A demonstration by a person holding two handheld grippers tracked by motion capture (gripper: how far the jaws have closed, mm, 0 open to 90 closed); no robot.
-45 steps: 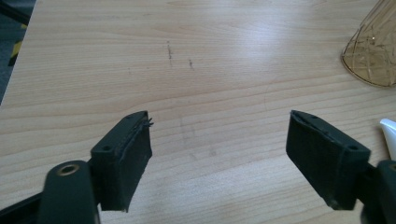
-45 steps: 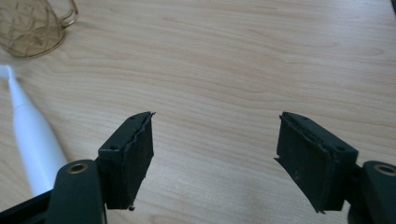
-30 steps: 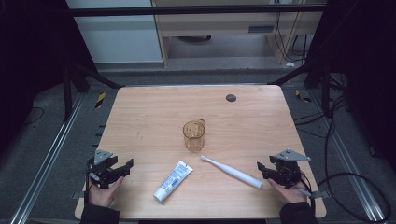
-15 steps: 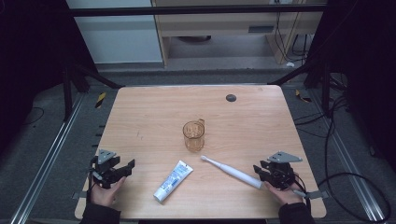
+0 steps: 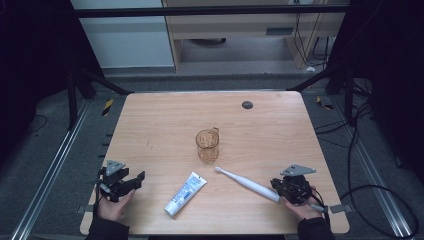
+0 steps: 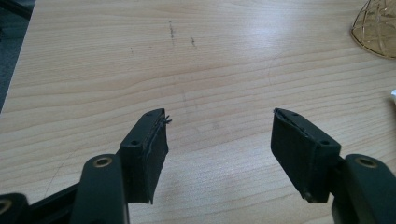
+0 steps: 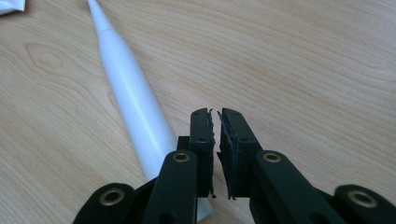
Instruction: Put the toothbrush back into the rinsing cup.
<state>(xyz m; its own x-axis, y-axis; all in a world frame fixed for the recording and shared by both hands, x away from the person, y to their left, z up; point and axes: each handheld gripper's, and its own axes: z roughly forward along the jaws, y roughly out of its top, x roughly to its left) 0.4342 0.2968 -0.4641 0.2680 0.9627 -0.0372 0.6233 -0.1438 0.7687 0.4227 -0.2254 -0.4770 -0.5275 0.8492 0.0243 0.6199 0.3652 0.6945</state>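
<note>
A: Nearest us, what do we have at the right?

B: Our right gripper [image 7: 215,122] has just been closing; its jaws now meet with nothing between them, and the white plastic electric toothbrush [image 7: 132,100] lies just to their left on the light wooden table [image 5: 280,130].

A: And the left gripper [image 6: 219,135]?

B: We see its jaws spread apart over bare wood. Farther in lies the white and blue toothpaste tube [image 5: 185,193], then the amber see-through cup [image 5: 207,145].
</note>
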